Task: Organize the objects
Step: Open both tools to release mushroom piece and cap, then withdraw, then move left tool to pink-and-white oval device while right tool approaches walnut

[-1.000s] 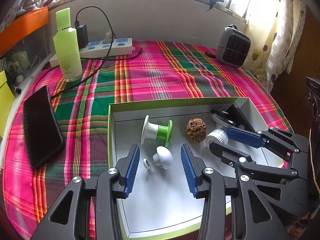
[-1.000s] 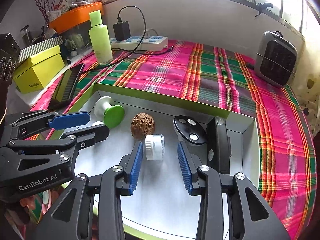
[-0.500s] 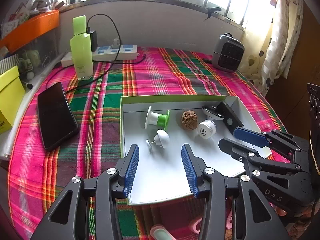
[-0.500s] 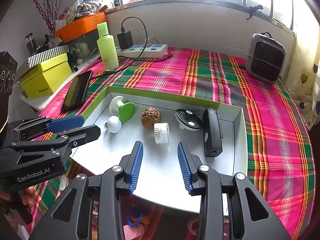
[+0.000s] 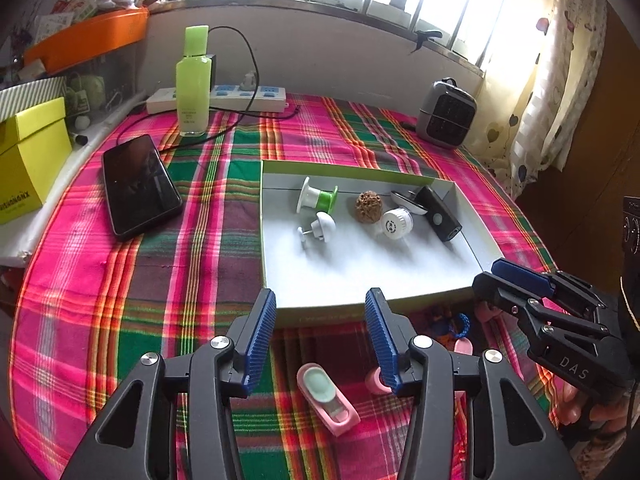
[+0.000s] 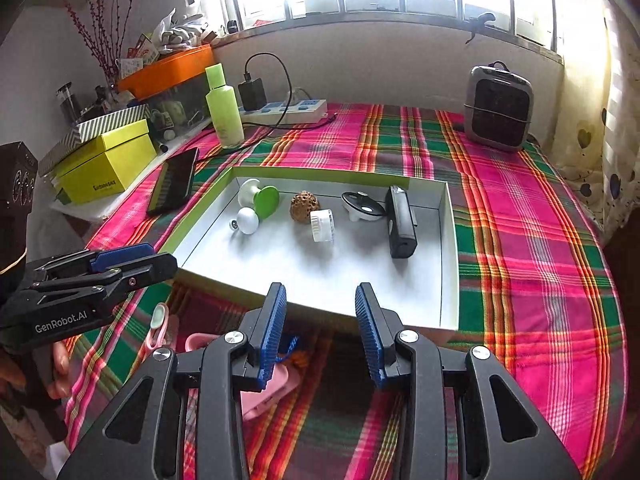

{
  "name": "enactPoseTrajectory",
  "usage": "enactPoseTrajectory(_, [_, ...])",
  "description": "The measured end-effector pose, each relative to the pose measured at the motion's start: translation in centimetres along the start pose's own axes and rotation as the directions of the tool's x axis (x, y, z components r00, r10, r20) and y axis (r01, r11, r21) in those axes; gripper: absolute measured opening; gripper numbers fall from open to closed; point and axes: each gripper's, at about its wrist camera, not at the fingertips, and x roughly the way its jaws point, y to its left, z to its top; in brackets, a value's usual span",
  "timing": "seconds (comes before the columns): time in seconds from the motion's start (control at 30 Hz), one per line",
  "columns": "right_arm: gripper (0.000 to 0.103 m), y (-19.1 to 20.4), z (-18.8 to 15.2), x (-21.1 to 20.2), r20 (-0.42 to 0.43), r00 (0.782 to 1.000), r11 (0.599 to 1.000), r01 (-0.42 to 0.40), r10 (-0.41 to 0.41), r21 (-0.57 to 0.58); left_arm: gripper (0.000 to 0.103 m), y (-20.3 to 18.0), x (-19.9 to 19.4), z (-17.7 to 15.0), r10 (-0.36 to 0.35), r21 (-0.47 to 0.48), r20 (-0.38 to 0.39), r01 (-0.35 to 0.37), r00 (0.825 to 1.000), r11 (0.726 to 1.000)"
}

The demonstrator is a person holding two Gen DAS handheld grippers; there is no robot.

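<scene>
A white tray with a green rim (image 5: 360,284) holds a green and white spool (image 5: 318,200), a white knob (image 5: 320,226), a brown pitted ball (image 5: 368,208), a white cap (image 5: 396,222), an oval black and white piece (image 5: 404,200) and a black device (image 5: 440,216). In front of the tray a pink case (image 5: 326,398), a small pink piece (image 5: 374,380) and a blue cord (image 5: 460,324) lie on the plaid cloth. My left gripper (image 5: 320,300) hovers over the tray's near rim, its jaws opening with nothing between them. My right gripper (image 6: 320,292) is open and empty beside it.
On the left lie a black phone (image 5: 138,186) and a yellow box (image 5: 28,160). A green bottle (image 5: 194,80) and a power strip (image 5: 224,98) with cables stand at the back. A grey heater (image 5: 446,114) sits at the back right. Another pink clip (image 6: 158,322) lies near the left gripper.
Both grippers have drawn back from inside the tray to its near rim and risen a little. The pink things in front of the tray have come into view.
</scene>
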Motion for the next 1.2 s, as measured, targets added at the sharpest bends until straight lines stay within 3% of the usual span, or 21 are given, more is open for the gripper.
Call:
enactPoseTrajectory(0.4, [0.037, -1.1, -3.6, -2.7, 0.007, 0.999, 0.998, 0.033, -0.033, 0.045, 0.048, 0.7, -1.6, -3.1, -0.016, -0.029, -0.020, 0.016, 1.000, 0.999])
enactPoseTrajectory(0.83, [0.038, -3.8, -5.6, -2.4, -0.039, 0.997, 0.989, 0.072, -0.067, 0.129, 0.049, 1.1, -1.2, -5.4, -0.046, -0.056, -0.069, 0.042, 0.997, 0.998])
enactPoseTrajectory(1.2, [0.038, 1.3, -6.5, -2.0, -0.056, 0.988, 0.989, -0.146, 0.146, 0.012, 0.050, 0.6, 0.1, -5.6, -0.053, -0.050, -0.103, 0.048, 0.993, 0.998])
